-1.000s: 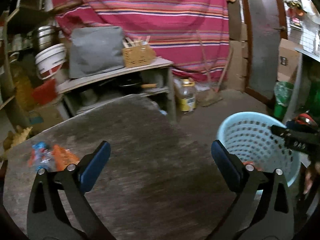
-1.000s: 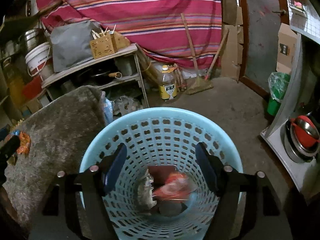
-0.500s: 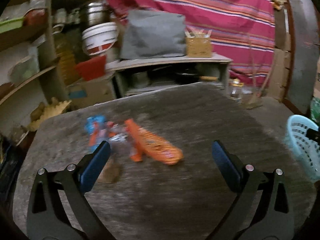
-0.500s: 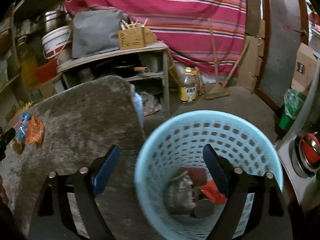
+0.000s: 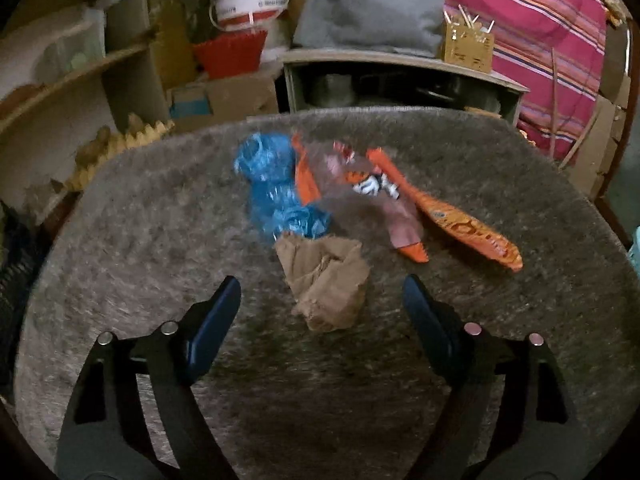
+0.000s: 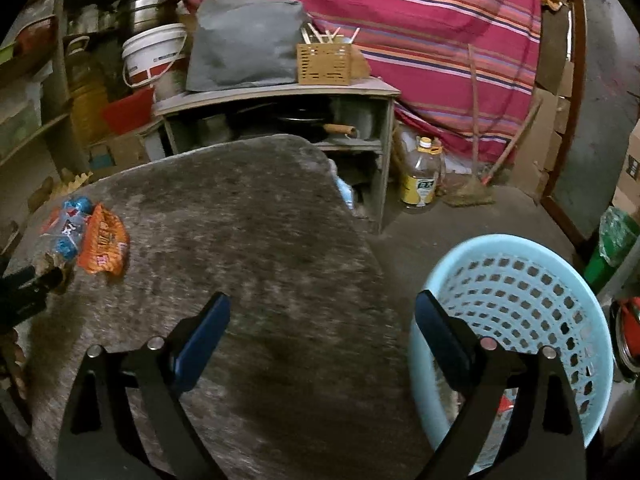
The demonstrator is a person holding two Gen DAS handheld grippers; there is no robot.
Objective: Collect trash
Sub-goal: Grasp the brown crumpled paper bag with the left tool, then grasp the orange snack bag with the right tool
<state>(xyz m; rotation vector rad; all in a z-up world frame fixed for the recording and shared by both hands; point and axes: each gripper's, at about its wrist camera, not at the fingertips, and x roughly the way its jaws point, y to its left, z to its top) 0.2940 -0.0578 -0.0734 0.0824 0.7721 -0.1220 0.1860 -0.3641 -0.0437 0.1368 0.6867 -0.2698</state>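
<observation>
Now the left gripper [image 5: 322, 300] hangs spread wide and empty over the grey table [image 5: 140, 248]; a crumpled brown paper [image 5: 326, 280] lies between its fingertips, blue wrapper [image 5: 276, 184] and orange packet [image 5: 464, 224] just beyond. Likewise released, the right gripper [image 6: 322, 316] holds nothing, the light-blue basket [image 6: 576, 304] beside its right finger.

From my right wrist, my right gripper's finger [image 6: 442, 336] covers the near wall of the blue basket [image 6: 560, 292], so I see only a red scrap [image 6: 505, 403] inside. My left gripper [image 6: 24, 296] is cut off at the frame's edge, hiding part of the brown paper [image 6: 52, 266]. From my left wrist, the clear wrapper [image 5: 376, 188] is blurred, its print perhaps unreadable.
</observation>
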